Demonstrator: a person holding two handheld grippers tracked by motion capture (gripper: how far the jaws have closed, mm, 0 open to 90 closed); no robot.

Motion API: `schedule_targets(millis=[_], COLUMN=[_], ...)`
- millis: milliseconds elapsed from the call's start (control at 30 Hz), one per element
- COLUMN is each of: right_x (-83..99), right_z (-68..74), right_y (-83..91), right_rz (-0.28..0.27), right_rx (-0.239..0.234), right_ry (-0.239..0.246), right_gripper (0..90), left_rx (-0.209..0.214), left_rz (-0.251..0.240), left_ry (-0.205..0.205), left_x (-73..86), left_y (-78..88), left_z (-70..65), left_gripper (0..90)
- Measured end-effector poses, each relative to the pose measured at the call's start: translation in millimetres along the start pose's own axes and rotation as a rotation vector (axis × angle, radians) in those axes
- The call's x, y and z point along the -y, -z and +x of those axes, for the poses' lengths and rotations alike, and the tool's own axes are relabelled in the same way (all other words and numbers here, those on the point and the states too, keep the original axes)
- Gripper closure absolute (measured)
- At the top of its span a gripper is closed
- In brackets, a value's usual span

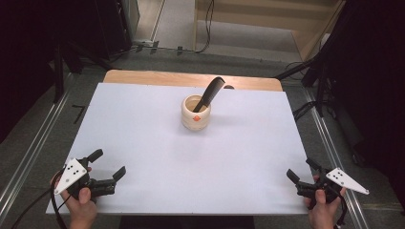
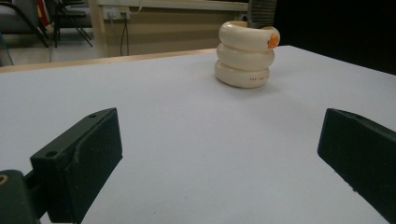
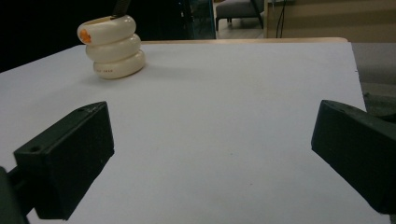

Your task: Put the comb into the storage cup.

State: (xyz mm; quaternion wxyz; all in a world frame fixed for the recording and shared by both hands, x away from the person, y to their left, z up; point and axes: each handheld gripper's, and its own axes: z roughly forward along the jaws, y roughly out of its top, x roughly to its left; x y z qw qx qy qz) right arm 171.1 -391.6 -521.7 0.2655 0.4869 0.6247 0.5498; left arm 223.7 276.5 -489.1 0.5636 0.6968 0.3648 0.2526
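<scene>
Left gripper [image 1: 109, 163] and right gripper [image 1: 301, 170] spread wide, empty (apparently hovering); cup [image 1: 196, 112] well apart.

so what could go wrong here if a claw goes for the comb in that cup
The black comb leans out over the rim of the cream ribbed cup, so a sideways pull could tip the cup over. The comb's flat handle is thin, so it may slip from the jaws. Both the left claw and the right claw are open and far off, so a long reach could knock the cup.

left gripper [image 1: 109, 163] held low at near left, jaws spread wide | right gripper [image 1: 300, 171] held low at near right, jaws spread wide
</scene>
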Motion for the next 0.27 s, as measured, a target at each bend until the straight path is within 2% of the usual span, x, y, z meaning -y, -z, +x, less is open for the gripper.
schedule_targets(millis=[267], right_x=[-0.6], right_z=[0.0], right_y=[-1.1], right_rz=[0.006], right_rx=[-0.013], right_ry=[0.0], right_gripper=[0.0], left_rx=[-0.002], left_rz=[0.003], left_ry=[-0.007], left_x=[-0.1], left_y=[-0.3], left_z=[-0.2], left_gripper=[0.0])
